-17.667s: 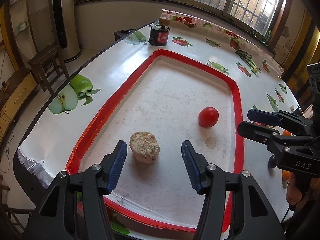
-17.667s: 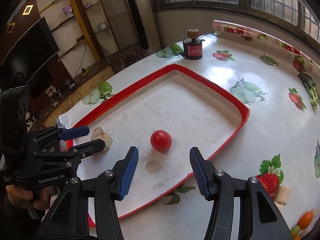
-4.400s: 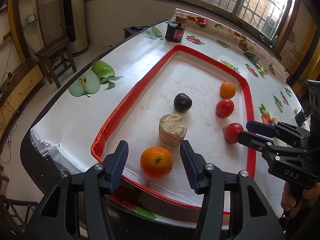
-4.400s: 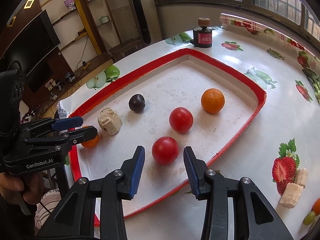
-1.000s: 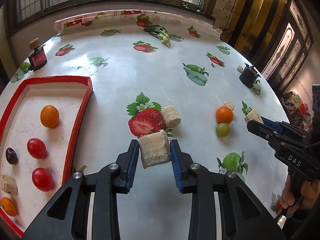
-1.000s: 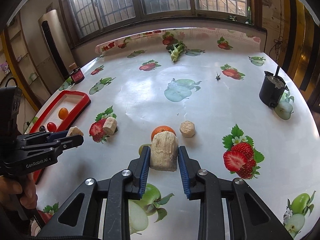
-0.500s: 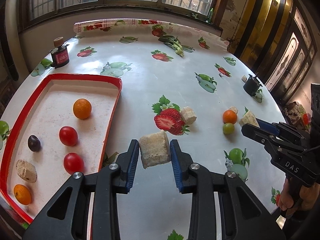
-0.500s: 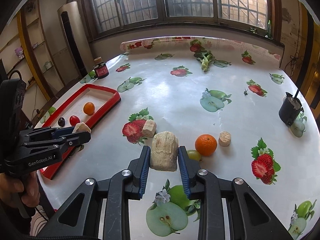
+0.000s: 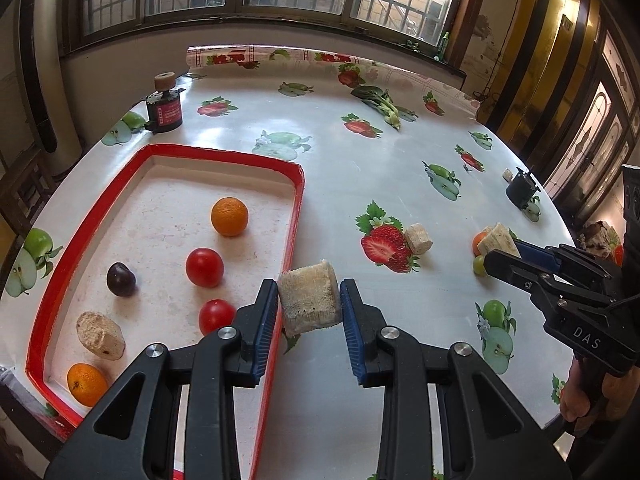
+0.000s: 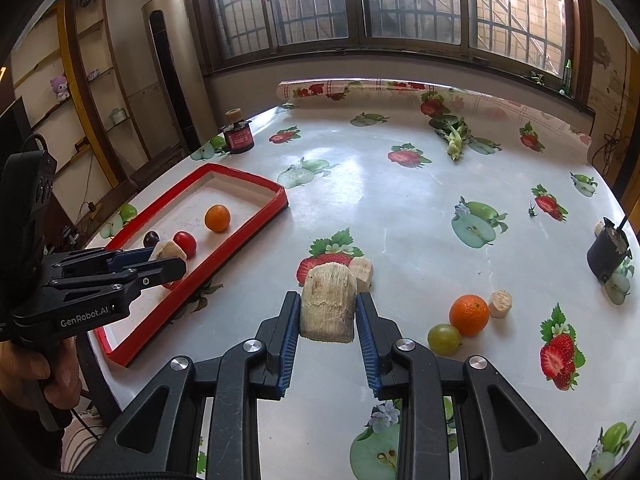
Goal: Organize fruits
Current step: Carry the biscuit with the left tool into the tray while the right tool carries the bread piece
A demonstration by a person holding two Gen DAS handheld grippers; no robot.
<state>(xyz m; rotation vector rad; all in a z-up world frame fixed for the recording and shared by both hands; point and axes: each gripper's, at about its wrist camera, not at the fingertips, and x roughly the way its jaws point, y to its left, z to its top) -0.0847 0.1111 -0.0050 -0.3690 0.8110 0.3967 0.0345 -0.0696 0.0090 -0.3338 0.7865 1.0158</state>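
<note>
Now left gripper (image 9: pixel 308 308) clamps pale chunk (image 9: pixel 310 304) above right rim of red tray (image 9: pixel 296 216), closer to tray than a second ago. Right gripper (image 10: pixel 328 320) clamps second chunk (image 10: pixel 328 304), farther right of tray. Both chunks airborne; drop into tray likely next. Orange (image 10: pixel 469 315), grape (image 10: pixel 444 339) wait far right of tray.

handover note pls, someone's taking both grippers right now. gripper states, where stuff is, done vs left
Left gripper: shut on a beige chunk, held by the red tray's near edge.
Right gripper: shut on a second beige chunk, over the table.
Done, in tray: two oranges, two tomatoes, a plum, one chunk.
Left on the table: orange, green grape, two small chunks, plus both held chunks.
</note>
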